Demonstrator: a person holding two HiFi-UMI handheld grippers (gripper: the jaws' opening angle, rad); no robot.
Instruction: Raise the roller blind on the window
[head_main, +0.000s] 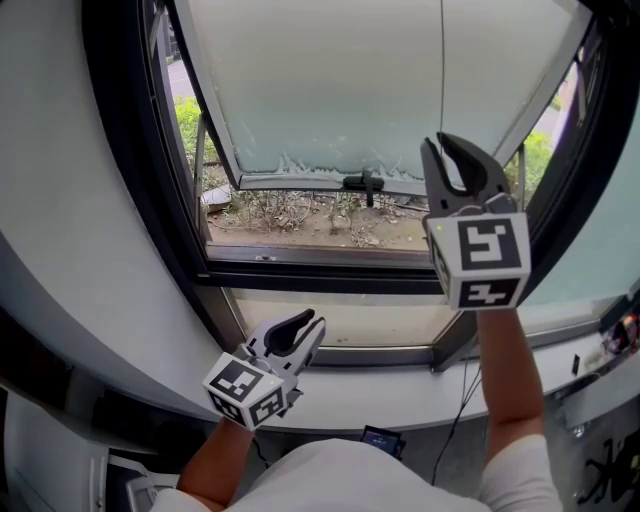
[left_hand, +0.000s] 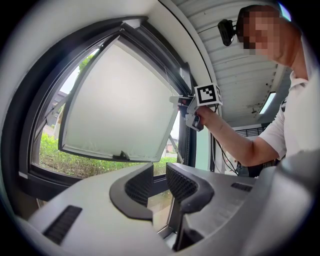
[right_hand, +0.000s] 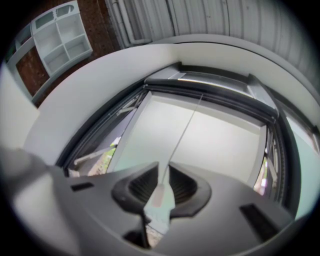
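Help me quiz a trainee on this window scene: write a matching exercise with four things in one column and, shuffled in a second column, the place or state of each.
Things
1. left gripper
2. right gripper
3. pull cord
4. window sash

States
A. tilted open at the bottom
B. held low, jaws apart, nothing between them
C. raised, jaws closed on the cord's end piece
D. hanging from above in front of the sash

Pairs: 1-B, 2-C, 3-D, 4-A
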